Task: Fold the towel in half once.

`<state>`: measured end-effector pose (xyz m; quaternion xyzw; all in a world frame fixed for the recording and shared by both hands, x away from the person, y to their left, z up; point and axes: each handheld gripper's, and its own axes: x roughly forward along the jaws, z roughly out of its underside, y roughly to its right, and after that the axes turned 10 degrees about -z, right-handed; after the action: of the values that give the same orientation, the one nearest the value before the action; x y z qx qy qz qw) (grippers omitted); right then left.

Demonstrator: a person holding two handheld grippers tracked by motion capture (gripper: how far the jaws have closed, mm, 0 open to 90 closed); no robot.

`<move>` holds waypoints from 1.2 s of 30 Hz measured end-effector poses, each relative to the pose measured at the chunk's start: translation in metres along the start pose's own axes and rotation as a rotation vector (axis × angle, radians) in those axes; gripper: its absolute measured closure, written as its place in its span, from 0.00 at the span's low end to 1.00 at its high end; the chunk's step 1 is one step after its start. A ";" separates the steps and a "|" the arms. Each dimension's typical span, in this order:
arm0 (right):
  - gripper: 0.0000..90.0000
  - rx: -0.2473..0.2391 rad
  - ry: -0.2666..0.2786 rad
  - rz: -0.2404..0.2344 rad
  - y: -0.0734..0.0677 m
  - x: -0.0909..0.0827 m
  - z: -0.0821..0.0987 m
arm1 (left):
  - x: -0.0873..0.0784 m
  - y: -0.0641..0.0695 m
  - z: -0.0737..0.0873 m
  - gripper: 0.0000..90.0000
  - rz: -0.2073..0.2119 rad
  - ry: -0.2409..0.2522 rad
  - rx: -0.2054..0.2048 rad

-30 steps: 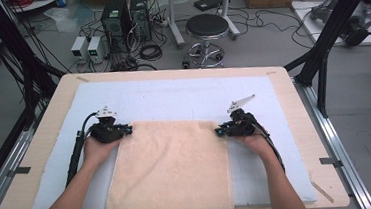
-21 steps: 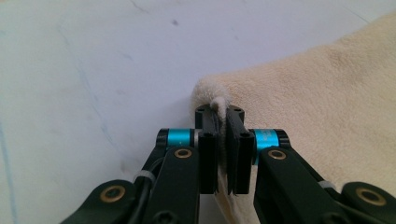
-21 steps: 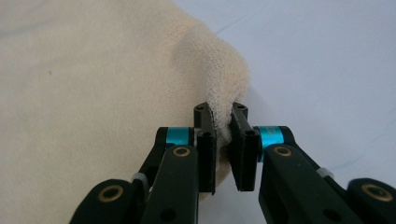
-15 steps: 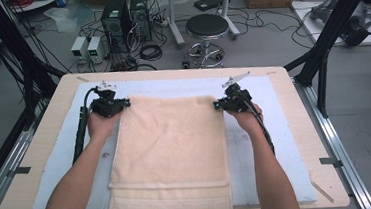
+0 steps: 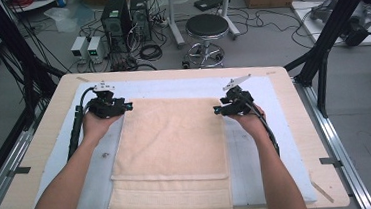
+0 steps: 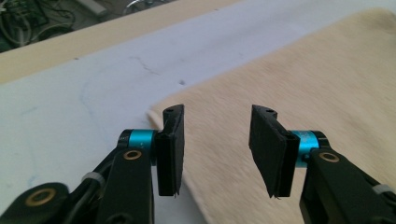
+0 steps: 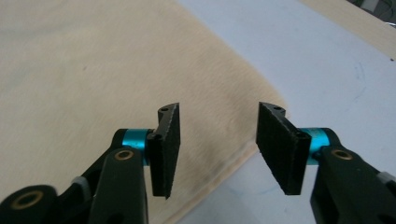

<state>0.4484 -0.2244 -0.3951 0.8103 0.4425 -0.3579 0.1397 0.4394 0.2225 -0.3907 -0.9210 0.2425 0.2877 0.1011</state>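
Note:
A beige towel [image 5: 172, 155] lies flat on the white mat [image 5: 272, 153], its near end hanging over the table's front edge. My left gripper [image 5: 123, 107] hovers over the towel's far left corner [image 6: 161, 112]; its jaws have just been opening and stand apart with nothing between the pads. My right gripper [image 5: 217, 110] hovers over the far right corner [image 7: 266, 100], jaws likewise just opened, and the towel [image 7: 93, 70] lies loose below them. In the left gripper view [image 6: 217, 140] the towel [image 6: 303, 79] spreads to the right.
The wooden table [image 5: 42, 161] carries the mat. Beyond the far edge stand a stool [image 5: 207, 30], computer towers [image 5: 124, 19] and cables on the floor. Black frame posts [image 5: 330, 28] flank the table at both sides.
Both hands carried the towel's far edge away from the person and laid it out flat. Both grippers then opened and let go of the corners, lifting slightly.

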 end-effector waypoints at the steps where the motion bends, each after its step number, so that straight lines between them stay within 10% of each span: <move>1: 0.53 -0.006 0.010 -0.005 -0.005 -0.002 0.002 | -0.004 0.003 0.003 0.61 0.015 0.005 0.004; 9: 0.44 -0.091 0.058 -0.063 -0.048 -0.025 0.018 | -0.040 0.023 0.026 0.50 0.112 0.061 0.057; 15: 0.30 -0.050 0.025 -0.120 -0.070 -0.036 0.034 | -0.062 0.035 0.051 0.46 0.142 0.044 0.091; 23: 0.37 -0.123 0.066 -0.140 -0.099 -0.039 0.055 | -0.084 0.051 0.080 0.48 0.158 0.043 0.150; 36: 0.60 -0.196 -0.041 -0.205 -0.127 -0.016 0.078 | -0.093 0.072 0.113 0.62 0.236 -0.038 0.228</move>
<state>0.3034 -0.2047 -0.4275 0.7357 0.5529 -0.3419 0.1899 0.2820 0.2336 -0.4316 -0.8630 0.3780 0.2856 0.1753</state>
